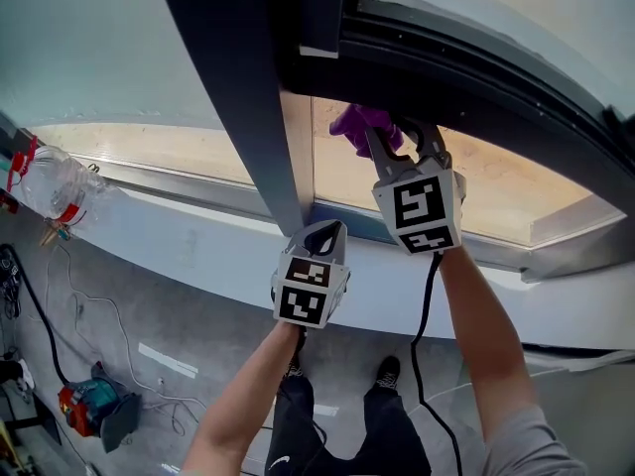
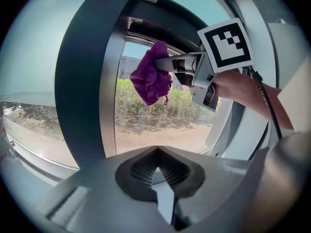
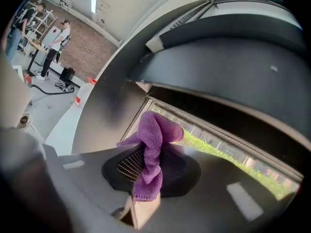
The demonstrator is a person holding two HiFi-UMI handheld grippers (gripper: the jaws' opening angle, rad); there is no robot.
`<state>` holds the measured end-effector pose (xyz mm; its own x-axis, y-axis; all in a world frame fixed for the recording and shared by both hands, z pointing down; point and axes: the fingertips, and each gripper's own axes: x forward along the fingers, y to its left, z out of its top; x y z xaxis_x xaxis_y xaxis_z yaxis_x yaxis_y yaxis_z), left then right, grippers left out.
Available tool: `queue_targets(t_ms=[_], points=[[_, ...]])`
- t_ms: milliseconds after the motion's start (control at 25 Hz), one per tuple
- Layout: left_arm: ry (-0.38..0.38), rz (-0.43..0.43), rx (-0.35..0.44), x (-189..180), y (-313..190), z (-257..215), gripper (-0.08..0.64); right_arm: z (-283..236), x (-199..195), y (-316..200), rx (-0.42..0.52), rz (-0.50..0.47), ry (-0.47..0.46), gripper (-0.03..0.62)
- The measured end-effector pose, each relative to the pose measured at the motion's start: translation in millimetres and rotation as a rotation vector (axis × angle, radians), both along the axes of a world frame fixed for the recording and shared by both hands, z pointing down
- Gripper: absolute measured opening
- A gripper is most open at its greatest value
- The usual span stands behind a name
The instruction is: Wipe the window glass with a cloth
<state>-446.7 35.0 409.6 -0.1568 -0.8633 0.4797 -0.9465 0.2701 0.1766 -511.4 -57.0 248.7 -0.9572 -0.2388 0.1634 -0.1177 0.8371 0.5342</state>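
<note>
Forearms [image 1: 481, 315] fill the bottom of the head view, both raised from dark trousers [image 1: 327, 424] toward the window.

Left gripper [image 1: 323, 228] is the lower one. It sits at the foot of the dark window post [image 1: 248, 97], just above the white sill [image 1: 179, 216]. Its fingers are pressed together with nothing between them (its own view shows only the ribbed pads meeting, no fabric).

Right gripper [image 1: 405, 139] is higher up and to the right of the post, and its fingers are pinching a purple cloth [image 1: 359, 122]. In the right gripper view the cloth runs down between the pads and bunches out past the tips.

So the cloth is up near the top of the glass [image 1: 496, 186], just right of the post and just below the dark upper frame [image 1: 466, 77]. It looks to be right at the pane, but honestly I can't tell whether it's actually touching.

Off to the far left, a clear plastic bottle [image 1: 48, 181] with red bands lies on the sill. Lower down is the grey floor [image 1: 149, 315], with loose cables [image 1: 99, 315] and a red and teal tool [image 1: 87, 403].

Through the glass, the left gripper view shows sandy ground [image 2: 160, 135] and behind it a strip of grass [image 2: 187, 106].
</note>
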Motion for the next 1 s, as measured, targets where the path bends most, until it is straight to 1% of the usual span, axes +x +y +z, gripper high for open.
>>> queue_targets(t_ms=[200,320,440,560,800,1000], points=[[-0.009,0.01,0.016,2.2,-3.7,-16.0,0.0,-27.6,7.4,-2.9,-0.052,0.039,-0.124,0.098],[-0.014,0.005,0.021,0.7,-4.9,-17.8,0.0,-31.6,13.6,-9.7,-0.085,0.059,-0.169,0.098],[-0.015,-0.006,0.019,-2.6,-5.0,-16.5,0.0,-35.4,25.8,-18.8,-0.095,0.079,-0.201,0.098],[-0.006,-0.01,0.014,-0.4,-7.6,-10.8,0.0,-36.8,38.4,-28.1,-0.102,0.096,-0.218,0.098],[0.012,0.022,-0.003,17.7,-19.7,4.5,0.0,-34.8,62.1,-45.8,-0.084,0.13,-0.231,0.1],[0.03,0.021,-0.017,21.4,-25.8,25.0,0.0,-14.2,68.0,-52.7,-0.069,0.128,-0.219,0.098]])
